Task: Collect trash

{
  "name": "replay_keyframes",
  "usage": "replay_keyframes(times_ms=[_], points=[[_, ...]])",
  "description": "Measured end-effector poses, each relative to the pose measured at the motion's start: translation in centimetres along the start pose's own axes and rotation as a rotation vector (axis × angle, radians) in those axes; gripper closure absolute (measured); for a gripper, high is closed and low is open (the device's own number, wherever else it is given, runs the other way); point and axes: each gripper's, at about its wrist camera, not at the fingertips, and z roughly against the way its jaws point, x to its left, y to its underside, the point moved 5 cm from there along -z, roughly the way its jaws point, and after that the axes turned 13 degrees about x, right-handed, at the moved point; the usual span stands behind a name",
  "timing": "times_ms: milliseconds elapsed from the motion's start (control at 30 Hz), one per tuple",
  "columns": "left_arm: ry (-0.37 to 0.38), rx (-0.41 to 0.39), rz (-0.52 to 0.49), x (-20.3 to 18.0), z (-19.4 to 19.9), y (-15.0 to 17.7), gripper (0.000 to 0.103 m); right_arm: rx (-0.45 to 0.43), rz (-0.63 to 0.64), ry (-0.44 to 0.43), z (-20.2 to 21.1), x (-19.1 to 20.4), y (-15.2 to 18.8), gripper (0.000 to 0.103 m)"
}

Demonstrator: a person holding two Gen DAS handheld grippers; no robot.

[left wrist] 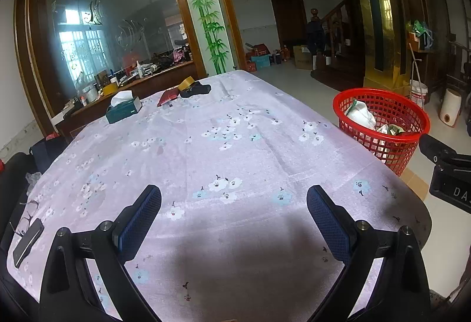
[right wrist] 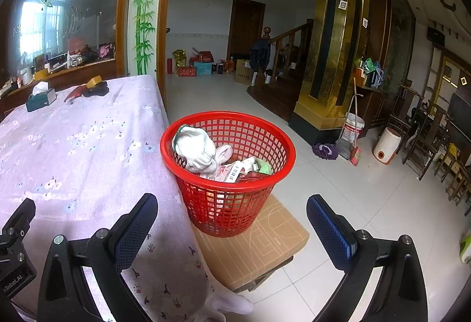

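Observation:
A red mesh basket [right wrist: 228, 174] stands on a cardboard box [right wrist: 265, 245] beside the table's right edge; the same basket [left wrist: 379, 127] shows at the right of the left wrist view. Inside lie crumpled white paper [right wrist: 197, 149] and mixed wrappers [right wrist: 244, 168]. My right gripper [right wrist: 232, 219] hangs open just in front of the basket, nothing between its blue pads. My left gripper [left wrist: 234, 210] is open and empty over the floral tablecloth [left wrist: 223, 145].
At the table's far end sit a tissue box [left wrist: 123, 108], a red pouch [left wrist: 168, 96], a black object [left wrist: 195, 90] and a tape roll [left wrist: 187, 82]. Glasses [left wrist: 28, 214] and a phone [left wrist: 28, 242] lie at the near left. A mop [right wrist: 325, 150], bucket [right wrist: 353, 127] and chairs [right wrist: 424, 133] stand on the tiled floor.

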Motion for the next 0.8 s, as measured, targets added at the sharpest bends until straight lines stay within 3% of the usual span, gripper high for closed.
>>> replay_keyframes(times_ms=[467, 700, 800], points=[[0.031, 0.033, 0.024, 0.7, -0.8, 0.2, 0.004, 0.001, 0.008, -0.006, -0.2, 0.4, 0.1, 0.001], [0.031, 0.084, 0.11, 4.4, -2.2, 0.2, 0.004, -0.002, 0.033, -0.027, -0.4, 2.1, -0.7, 0.001], [-0.012, 0.123, 0.164, 8.1, -3.4, 0.2, 0.004, -0.009, 0.082, -0.077, -0.2, 4.6, -1.9, 0.001]])
